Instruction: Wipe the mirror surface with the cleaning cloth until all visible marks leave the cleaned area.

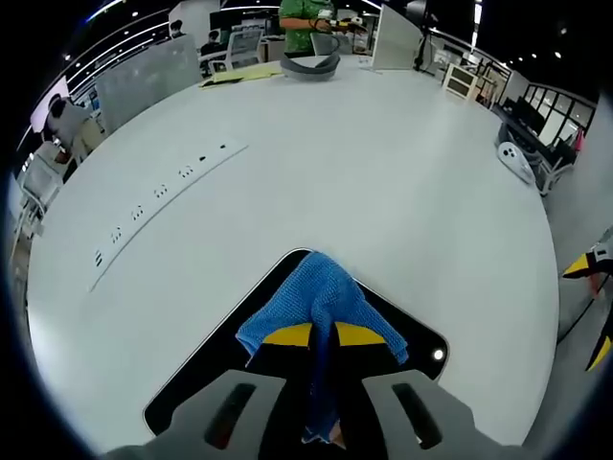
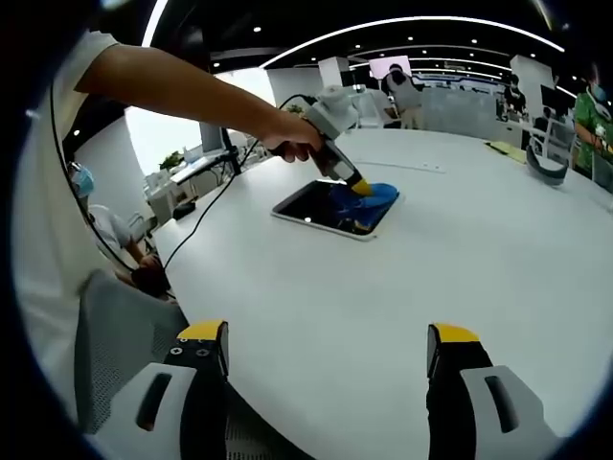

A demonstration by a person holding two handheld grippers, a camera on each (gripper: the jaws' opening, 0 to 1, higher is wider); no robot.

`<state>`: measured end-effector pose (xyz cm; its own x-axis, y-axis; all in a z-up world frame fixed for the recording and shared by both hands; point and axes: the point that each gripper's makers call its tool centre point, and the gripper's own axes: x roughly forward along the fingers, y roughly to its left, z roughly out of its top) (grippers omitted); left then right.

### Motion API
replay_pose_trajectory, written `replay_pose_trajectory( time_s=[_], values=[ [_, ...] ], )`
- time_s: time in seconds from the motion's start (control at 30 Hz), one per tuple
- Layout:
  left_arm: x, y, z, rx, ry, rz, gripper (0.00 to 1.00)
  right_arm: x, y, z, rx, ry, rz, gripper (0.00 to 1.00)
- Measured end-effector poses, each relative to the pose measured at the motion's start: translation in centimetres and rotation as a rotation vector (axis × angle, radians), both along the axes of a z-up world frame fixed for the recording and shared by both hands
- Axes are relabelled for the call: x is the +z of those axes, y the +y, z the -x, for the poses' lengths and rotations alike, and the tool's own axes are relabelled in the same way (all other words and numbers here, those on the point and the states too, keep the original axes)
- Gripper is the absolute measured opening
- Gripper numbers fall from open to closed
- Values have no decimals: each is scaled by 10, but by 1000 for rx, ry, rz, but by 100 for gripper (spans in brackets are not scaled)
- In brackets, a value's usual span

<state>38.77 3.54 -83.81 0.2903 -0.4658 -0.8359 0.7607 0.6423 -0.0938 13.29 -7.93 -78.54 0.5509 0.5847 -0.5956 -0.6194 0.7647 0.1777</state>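
In the left gripper view the left hand-held gripper (image 1: pixel 323 335) is pinching a blue cleaning cloth (image 1: pixel 321 299) between its yellow-tipped jaws, the cloth bunched over them and pressed onto the mirror (image 1: pixel 206 369), a dark rounded-corner panel lying flat on the white worktop (image 1: pixel 383 172); a strip of sockets (image 1: pixel 158 192) runs along the worktop to the left, well apart from the mirror; a grey curved object (image 1: pixel 308 65) lies at the far edge, near a person in a green top (image 1: pixel 302 19). In the right gripper view the right hand-held gripper (image 2: pixel 329 350) hangs above the worktop's near edge with its jaws spread wide and nothing between them; farther off, the person's hand (image 2: pixel 292 139) grips the left hand-held gripper, whose tip rests on the cloth at the mirror's far end; a black cable (image 2: pixel 215 206) trails from it across the worktop.
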Motion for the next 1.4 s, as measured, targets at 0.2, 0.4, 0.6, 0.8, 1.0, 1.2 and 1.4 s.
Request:
replay_pose_trajectory(
  time_s=[0.2,0.4,0.6,0.8,1.0,1.2,1.4],
  values=[
    [0,5,1,3,0,-1,5,0,2,1,5,4,-3,84],
    [1,8,2,-1,1,-6,5,1,2,0,7,2,-2,84],
    [1,13,2,-3,2,-12,5,1,2,1,6,2,-2,84],
    [0,19,2,-7,-8,-12,5,0,4,2,10,4,0,84],
    [0,24,2,-4,-4,-17,5,1,4,1,12,3,-1,84],
    [0,26,3,-3,-5,-19,5,2,4,1,16,3,2,83],
    [0,28,3,-7,-9,-21,5,2,3,1,15,5,3,83]
  ],
)
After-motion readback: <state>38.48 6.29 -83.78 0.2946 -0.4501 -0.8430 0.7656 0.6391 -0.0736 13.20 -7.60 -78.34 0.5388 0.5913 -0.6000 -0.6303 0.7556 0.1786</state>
